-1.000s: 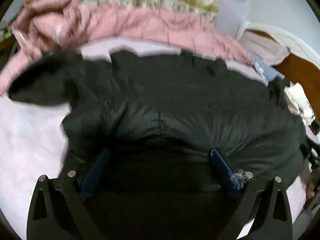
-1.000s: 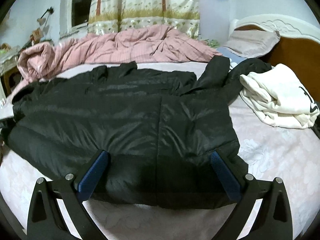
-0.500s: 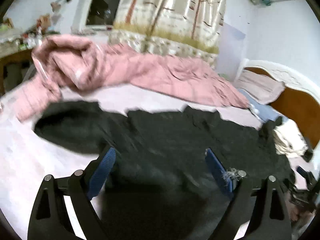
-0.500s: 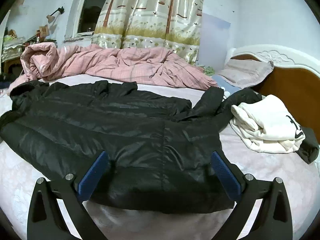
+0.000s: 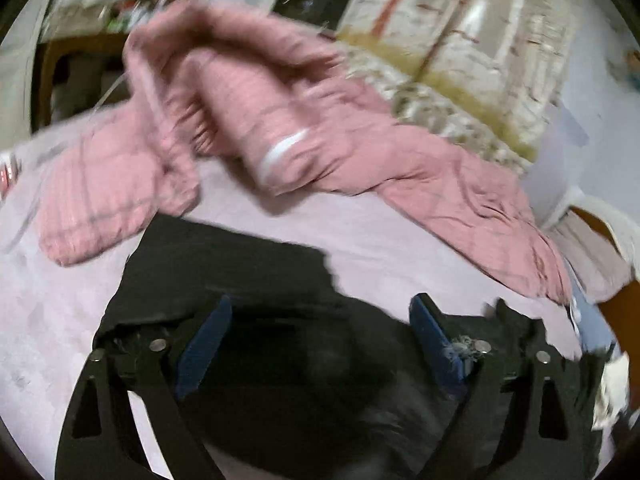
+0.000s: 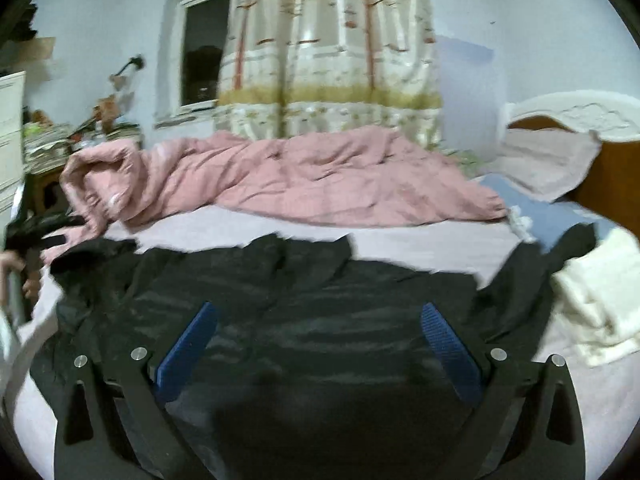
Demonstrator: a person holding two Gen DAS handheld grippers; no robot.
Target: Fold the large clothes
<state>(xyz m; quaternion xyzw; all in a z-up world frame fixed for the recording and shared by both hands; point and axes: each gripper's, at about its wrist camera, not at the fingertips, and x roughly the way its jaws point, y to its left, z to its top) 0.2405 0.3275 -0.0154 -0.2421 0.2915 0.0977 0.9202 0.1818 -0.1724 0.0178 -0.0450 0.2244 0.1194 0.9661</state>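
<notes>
Jacket [image 6: 304, 312] lies spread flat on the bed [image 6: 400, 240], in front of the pink quilt [image 6: 300, 180]. My left hand-held gripper [image 5: 320, 320] has just been closing, nothing pinched between its pads. My right hand-held gripper [image 6: 320, 328] gapes wide above the jacket, empty.

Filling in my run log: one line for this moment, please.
stage: pre-fold | black jacket: spread on bed | left gripper: open, closing | right gripper: open, empty

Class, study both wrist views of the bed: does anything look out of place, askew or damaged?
Yes. The black jacket lies crumpled, one sleeve flung up beside the cream garment. The pink quilt is heaped unmade along the far side. Frayed threads cling to one of the left claw's fingers.
</notes>
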